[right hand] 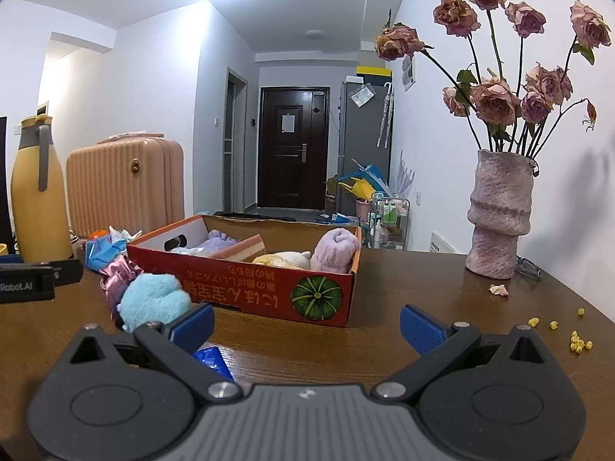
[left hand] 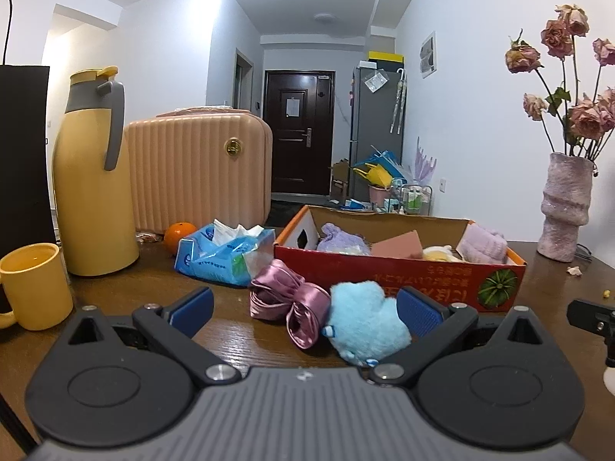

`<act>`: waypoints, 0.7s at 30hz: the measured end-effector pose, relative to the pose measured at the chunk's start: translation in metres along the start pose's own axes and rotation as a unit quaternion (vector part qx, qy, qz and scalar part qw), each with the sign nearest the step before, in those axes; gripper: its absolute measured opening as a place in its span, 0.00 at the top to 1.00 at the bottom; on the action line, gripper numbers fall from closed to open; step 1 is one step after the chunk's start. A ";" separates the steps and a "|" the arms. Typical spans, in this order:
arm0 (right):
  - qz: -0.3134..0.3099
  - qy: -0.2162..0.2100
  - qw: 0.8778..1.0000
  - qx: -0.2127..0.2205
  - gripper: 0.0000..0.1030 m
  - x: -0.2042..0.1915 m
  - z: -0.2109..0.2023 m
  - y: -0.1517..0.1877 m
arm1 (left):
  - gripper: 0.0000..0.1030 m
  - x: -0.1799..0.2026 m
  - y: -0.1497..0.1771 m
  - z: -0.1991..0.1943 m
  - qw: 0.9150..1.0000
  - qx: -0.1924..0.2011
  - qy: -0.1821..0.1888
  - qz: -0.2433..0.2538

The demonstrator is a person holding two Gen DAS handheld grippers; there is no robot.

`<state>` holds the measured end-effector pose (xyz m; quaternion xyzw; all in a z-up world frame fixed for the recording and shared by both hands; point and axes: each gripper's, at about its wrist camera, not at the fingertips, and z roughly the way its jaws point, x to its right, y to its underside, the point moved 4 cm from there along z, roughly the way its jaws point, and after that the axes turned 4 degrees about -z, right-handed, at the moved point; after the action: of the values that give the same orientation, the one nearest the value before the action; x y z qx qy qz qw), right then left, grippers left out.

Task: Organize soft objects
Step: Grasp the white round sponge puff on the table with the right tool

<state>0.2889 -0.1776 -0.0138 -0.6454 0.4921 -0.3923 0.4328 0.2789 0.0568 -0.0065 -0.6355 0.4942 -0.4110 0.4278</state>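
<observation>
the left tongs [left hand: 305, 309] are wide open, with the blue fluffy toy [left hand: 365, 320] at their 3 o'clock on the bench [left hand: 127, 288]. next they likely squeeze it and lift it into the red box [left hand: 399, 272]. the right tongs [right hand: 307, 324] wait open, holding nothing.

Two soft toys [left hand: 367, 322] outside the box [left hand: 399, 274] — four inside (partly hidden).

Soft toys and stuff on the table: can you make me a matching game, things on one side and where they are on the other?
Things:
1. blue plush
2. lilac towel
3. orange
4. mug

Places:
A. inside the box
B. beside the tissue pack
C. between the left gripper fingers
D. near the flask

Pairs: 1-C, 2-A, 3-B, 4-D
</observation>
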 end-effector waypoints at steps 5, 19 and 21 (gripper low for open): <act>-0.003 -0.004 1.000 0.000 0.00 0.000 -0.004 0.002 | 0.00 0.002 0.003 -0.004 1.000 -0.006 0.002 0.002; -0.011 0.005 0.999 -0.035 0.00 0.023 -0.013 0.017 | 0.00 0.006 0.010 0.000 0.999 -0.030 0.011 0.005; -0.012 0.009 0.998 -0.053 0.00 0.029 -0.009 0.022 | 0.00 0.006 0.011 0.001 0.999 -0.034 0.011 0.006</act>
<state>0.2797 -0.2104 -0.0294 -0.6701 0.5081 -0.3767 0.3884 0.2781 0.0491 -0.0170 -0.6420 0.5165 -0.3982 0.4032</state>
